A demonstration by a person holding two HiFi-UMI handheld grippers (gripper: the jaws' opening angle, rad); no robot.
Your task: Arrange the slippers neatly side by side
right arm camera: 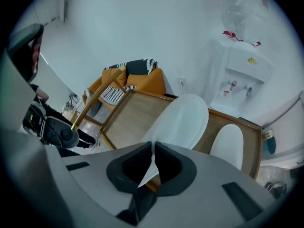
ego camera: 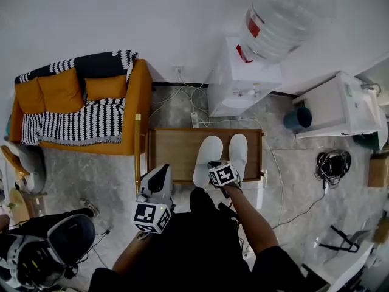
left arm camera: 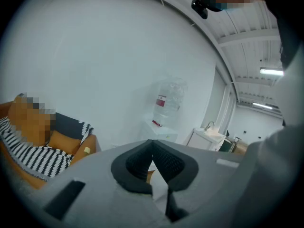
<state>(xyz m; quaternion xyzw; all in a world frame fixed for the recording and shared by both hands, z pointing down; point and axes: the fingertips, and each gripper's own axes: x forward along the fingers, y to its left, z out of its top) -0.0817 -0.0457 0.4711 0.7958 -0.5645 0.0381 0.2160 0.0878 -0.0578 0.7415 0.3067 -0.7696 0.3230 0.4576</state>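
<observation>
Two white slippers lie side by side, toes away from me, on a low wooden table (ego camera: pixel 173 148). My right gripper (ego camera: pixel 215 165) is at the heel of the left slipper (ego camera: pixel 206 154). In the right gripper view, my right gripper (right arm camera: pixel 153 156) is shut on a thin white edge of that slipper (right arm camera: pixel 183 122). The right slipper (ego camera: pixel 238 151) lies free just beside it, seen again as the second slipper (right arm camera: pixel 228 144). My left gripper (ego camera: pixel 163 170) is held off the table's near left corner. The left gripper view shows the left gripper (left arm camera: pixel 152 156) shut on nothing, aimed up at the wall.
A water dispenser (ego camera: pixel 240 81) with a big bottle (ego camera: pixel 282 17) stands behind the table. An orange sofa (ego camera: pixel 79 108) with a striped throw is to the left, and a white cabinet (ego camera: pixel 340 105) to the right. Cables (ego camera: pixel 182 99) run along the floor.
</observation>
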